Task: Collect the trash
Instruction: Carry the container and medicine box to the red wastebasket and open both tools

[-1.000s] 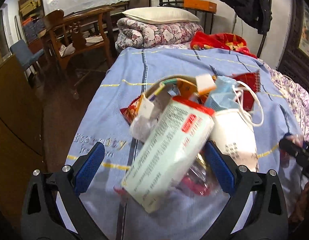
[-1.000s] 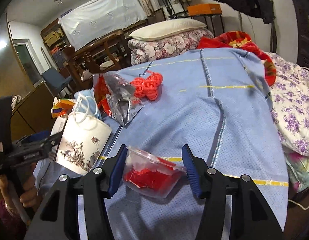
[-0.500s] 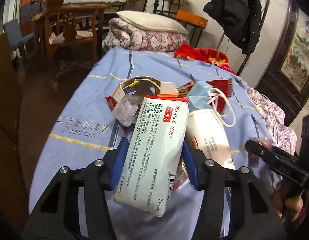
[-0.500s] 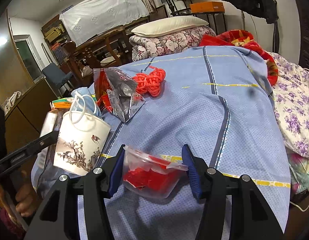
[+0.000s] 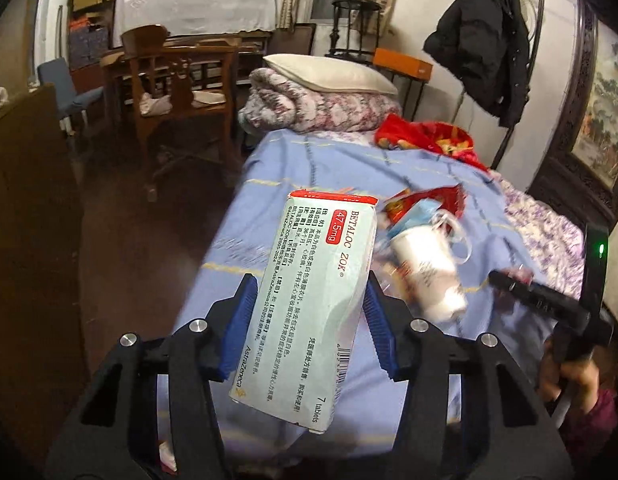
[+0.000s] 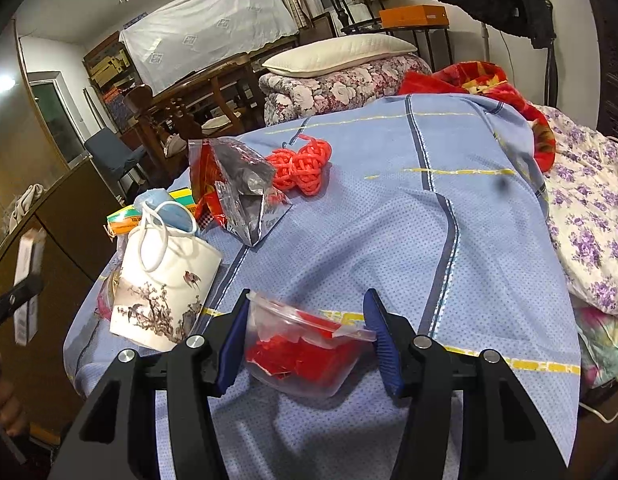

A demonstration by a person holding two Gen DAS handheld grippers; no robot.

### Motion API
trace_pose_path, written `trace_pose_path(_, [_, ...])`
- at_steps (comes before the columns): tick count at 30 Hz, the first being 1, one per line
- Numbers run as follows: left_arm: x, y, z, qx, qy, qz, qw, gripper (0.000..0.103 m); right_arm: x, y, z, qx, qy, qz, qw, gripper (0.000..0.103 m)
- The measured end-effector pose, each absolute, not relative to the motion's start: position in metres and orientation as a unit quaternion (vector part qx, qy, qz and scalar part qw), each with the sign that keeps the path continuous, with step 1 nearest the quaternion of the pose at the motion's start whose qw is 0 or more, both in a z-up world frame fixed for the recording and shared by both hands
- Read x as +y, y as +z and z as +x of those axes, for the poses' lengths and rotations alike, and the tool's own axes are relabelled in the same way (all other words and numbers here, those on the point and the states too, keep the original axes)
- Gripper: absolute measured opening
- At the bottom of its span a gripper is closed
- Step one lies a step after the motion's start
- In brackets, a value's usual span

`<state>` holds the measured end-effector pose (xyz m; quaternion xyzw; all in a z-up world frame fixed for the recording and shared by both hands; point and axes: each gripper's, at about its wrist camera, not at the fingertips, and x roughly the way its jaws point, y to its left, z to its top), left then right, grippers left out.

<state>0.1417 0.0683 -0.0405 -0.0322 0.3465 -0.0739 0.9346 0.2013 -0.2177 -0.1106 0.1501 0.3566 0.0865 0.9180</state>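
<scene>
Plainly, left tool (image 5: 309, 316) clamps the "BETALOC ZOK 47.5mg" AstraZeneca box (image 5: 313, 304).

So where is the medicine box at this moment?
In the left wrist view the medicine box sits centre frame, clamped between the left gripper's blue pads and lifted above the blue bedspread, left of the white paper cup.

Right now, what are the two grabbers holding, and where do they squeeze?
The left gripper pinches the medicine box across its long sides. The right gripper clamps the clear plastic tub by its sides.
</scene>
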Motion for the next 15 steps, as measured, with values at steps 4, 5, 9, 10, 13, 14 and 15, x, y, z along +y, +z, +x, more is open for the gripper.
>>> trace_pose_path(4, [0.096,-0.039,0.114,0.352,-0.043,-0.029,0.934,0.053,-0.219,-0.110,0.192,0.357,0.074,0.169,0.916,0.055])
trace_pose_path(5, [0.105,-0.038,0.107,0.353,-0.037,-0.033,0.934,0.053,-0.217,-0.109,0.187,0.356,0.083,0.181,0.913,0.055])
trace_pose_path(9, [0.143,-0.039,0.072,0.359,-0.009,-0.046,0.932,0.053,-0.183,-0.086,0.163,0.337,0.116,0.156,0.921,0.055])
trace_pose_path(10, [0.152,-0.040,0.066,0.363,-0.002,-0.048,0.931,0.053,-0.174,-0.080,0.158,0.333,0.124,0.148,0.923,0.055])
trace_pose_path(13, [0.182,-0.047,0.042,0.372,0.027,-0.055,0.926,0.053,-0.133,-0.060,0.141,0.321,0.168,0.116,0.925,0.055])
trace_pose_path(14, [0.191,-0.049,0.034,0.374,0.034,-0.060,0.925,0.053,-0.117,-0.054,0.136,0.319,0.183,0.102,0.924,0.055])
trace_pose_path(15, [0.198,-0.052,0.026,0.375,0.041,-0.065,0.924,0.053,-0.103,-0.050,0.131,0.318,0.196,0.091,0.923,0.055])
